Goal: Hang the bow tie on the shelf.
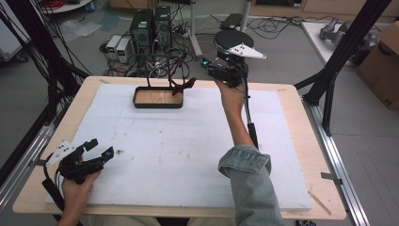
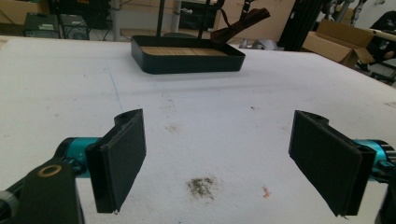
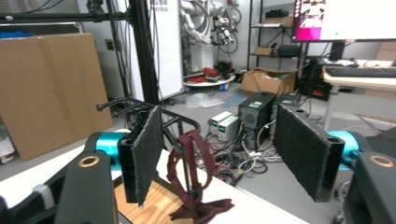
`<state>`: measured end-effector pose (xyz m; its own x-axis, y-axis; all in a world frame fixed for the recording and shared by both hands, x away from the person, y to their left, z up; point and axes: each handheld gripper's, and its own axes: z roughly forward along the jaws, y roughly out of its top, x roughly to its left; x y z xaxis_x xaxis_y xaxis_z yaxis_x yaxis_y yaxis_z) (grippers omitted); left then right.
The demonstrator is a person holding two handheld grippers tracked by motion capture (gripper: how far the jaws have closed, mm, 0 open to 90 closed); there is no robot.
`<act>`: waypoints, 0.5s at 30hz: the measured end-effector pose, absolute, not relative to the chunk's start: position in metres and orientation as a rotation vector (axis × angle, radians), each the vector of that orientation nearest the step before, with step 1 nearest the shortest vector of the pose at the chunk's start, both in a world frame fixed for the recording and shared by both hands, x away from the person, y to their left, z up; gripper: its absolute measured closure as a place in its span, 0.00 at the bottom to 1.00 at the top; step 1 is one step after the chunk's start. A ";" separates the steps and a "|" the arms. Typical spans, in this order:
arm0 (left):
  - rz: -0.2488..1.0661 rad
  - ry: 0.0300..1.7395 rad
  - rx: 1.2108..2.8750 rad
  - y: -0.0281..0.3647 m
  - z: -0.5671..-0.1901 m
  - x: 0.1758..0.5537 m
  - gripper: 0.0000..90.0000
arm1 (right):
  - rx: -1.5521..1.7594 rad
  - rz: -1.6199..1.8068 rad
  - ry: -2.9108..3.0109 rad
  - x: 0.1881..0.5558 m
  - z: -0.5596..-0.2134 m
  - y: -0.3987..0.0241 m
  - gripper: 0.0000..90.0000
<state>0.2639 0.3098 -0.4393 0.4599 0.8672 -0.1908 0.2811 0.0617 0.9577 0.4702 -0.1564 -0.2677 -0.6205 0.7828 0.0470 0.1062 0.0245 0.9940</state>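
Now the right gripper (image 1: 212, 70) has its jaws wide apart and nothing is between them; it hangs above the far edge of the table (image 1: 291, 141). Just beyond it, a dark red strap (image 3: 194, 186) hangs on the black rack (image 3: 140, 105) that stands in the black tray (image 1: 157, 98), its end lying on the tray's wooden bottom. The left gripper (image 1: 101, 148) also stands open and empty, low over the near left corner of the white board (image 1: 188, 150).

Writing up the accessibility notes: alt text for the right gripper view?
The right gripper has its fingers open with nothing between them, above a dark red strap draped over a black rack that stands in a wood-bottomed tray. Behind is a cluttered lab floor.
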 end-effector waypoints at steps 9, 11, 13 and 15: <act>0.605 1.064 1.493 0.309 -0.439 0.264 0.21 | 0.913 1.643 1.708 0.450 -0.264 -0.191 0.26; 0.606 1.063 1.496 0.309 -0.439 0.264 0.21 | 0.940 1.637 1.692 0.444 -0.263 -0.203 0.22; 0.608 1.063 1.495 0.309 -0.439 0.263 0.21 | 0.937 1.640 1.681 0.441 -0.263 -0.206 0.22; 0.609 1.063 1.496 0.309 -0.439 0.263 0.21 | 0.933 1.625 1.642 0.434 -0.262 -0.214 0.19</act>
